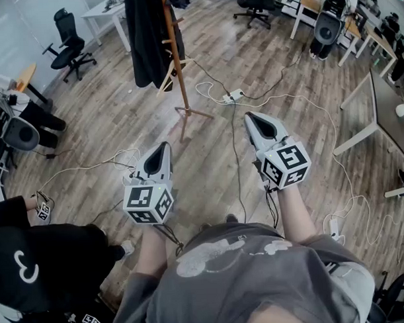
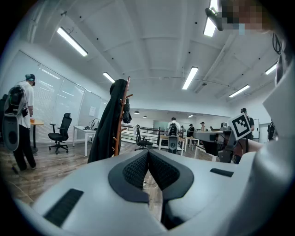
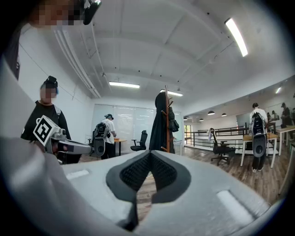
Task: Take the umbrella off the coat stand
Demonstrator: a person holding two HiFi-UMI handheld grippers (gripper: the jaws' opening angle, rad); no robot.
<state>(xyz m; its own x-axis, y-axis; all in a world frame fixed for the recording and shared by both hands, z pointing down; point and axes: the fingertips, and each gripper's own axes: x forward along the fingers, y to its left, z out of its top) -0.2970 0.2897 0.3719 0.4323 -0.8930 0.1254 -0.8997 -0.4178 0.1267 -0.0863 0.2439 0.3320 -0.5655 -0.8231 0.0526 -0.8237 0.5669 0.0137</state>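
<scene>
A wooden coat stand rises from the wood floor ahead of me, a little left of centre. A long black coat hangs on its left side. A small dark folded umbrella hangs from a peg near the top, and the same umbrella shows right of the pole in the right gripper view. My left gripper is held low and well short of the stand, jaws together and empty. My right gripper sits beside it to the right, also shut with nothing in it. Both point towards the stand.
White cables and a power strip trail over the floor just right of the stand's base. Office chairs and white desks line the back. A grey desk stands right. A person in black is at lower left.
</scene>
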